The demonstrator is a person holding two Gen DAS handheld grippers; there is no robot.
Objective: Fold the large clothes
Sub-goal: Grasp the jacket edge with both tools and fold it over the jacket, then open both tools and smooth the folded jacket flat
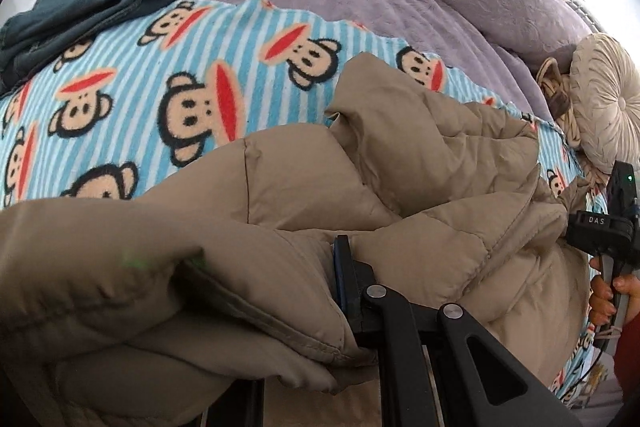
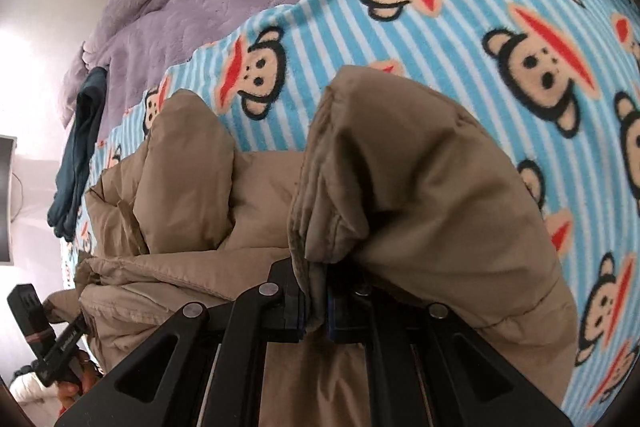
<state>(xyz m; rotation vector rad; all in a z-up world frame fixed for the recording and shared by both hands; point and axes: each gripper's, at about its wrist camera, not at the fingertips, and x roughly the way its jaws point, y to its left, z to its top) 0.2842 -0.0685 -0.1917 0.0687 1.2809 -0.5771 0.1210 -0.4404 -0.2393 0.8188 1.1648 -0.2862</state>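
Both grippers pinch the tan puffer coat: the right gripper grips its edge at six o'clock, and the left gripper is clamped likewise, apparently to lay a fold over the monkey blanket.

A puffy tan quilted jacket lies bunched in rumpled folds on the near side of a striped monkey-print blanket.
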